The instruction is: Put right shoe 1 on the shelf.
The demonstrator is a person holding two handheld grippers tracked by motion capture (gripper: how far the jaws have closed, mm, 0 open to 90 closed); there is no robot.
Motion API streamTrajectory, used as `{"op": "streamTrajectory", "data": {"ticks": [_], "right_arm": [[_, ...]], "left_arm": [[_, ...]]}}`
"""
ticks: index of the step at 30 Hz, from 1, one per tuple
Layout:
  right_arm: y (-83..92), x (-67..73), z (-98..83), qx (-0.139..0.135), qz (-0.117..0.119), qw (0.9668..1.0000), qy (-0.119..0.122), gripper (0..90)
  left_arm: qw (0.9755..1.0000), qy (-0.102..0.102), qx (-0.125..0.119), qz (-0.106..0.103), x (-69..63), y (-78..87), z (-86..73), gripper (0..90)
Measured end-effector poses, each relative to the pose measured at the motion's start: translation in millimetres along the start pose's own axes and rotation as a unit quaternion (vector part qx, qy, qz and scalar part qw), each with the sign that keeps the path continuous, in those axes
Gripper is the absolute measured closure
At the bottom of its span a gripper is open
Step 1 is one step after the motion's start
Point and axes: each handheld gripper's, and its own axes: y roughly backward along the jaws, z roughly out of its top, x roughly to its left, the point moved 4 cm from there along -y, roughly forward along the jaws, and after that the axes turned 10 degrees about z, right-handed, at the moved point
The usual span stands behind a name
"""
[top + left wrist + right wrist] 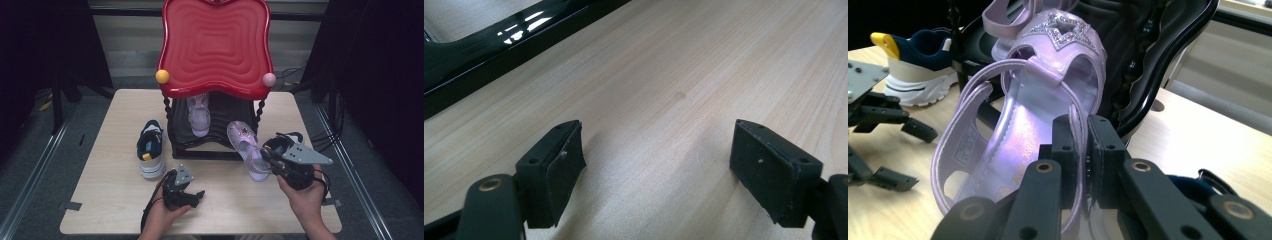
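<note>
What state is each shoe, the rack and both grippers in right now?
Lilac strappy sandal with glitter star: gripped by its heel strap, tilted beside the rack.
Second lilac sandal: resting on the rack's lower black shelf.
Navy-and-white sneaker: upright on the table, untouched.
Red-topped two-tier rack: standing, top tier bare.
Right hand-held gripper: shut on the strap.
Left hand-held gripper: open over the wooden table.

Left tool [183, 187]: matte black body with a small grey three-cornered plate on top at 12 o'clock, a black cable trailing toward 7 o'clock, and two black blocky pads [558, 170] with small screw holes. Right tool [281, 162]: black linkage arms with brass-coloured pivot rivets, topped by a larger grey triangular plate with dark screws.
</note>
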Motion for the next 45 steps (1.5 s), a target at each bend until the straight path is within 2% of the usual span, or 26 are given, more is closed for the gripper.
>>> {"op": "streamTrajectory", "data": {"ticks": [8, 14, 19, 24, 45], "right_arm": [[-12.3, -1.5, 10.0, -0.005, -0.014, 0.9999, 0.005, 83.1], [-21.4, -1.9, 19.7, -0.011, -0.031, 0.9995, -0.002, 83.1], [-29.2, -4.4, 25.7, -0.015, -0.054, 0.9984, -0.001, 83.1], [-36.2, -4.7, 27.2, -0.017, -0.063, 0.9978, -0.013, 83.0], [-62.5, -8.2, 40.4, -0.040, -0.121, 0.9911, -0.039, 83.0]], "left_arm": [[1.0000, 0.000, 0.001, 0.001, 0.1, 0.1, -0.1, 21.0], [1.0000, 0.000, -0.001, 0.000, -0.1, -0.1, 0.0, 21.0], [1.0000, 0.000, 0.000, 0.000, 0.0, 0.1, 0.0, 21.0], [1.0000, 0.000, 0.000, 0.000, 0.0, -0.1, -0.1, 21.0], [1.0000, 0.001, 0.000, 0.001, -0.2, -0.2, -0.1, 21.0]]}}
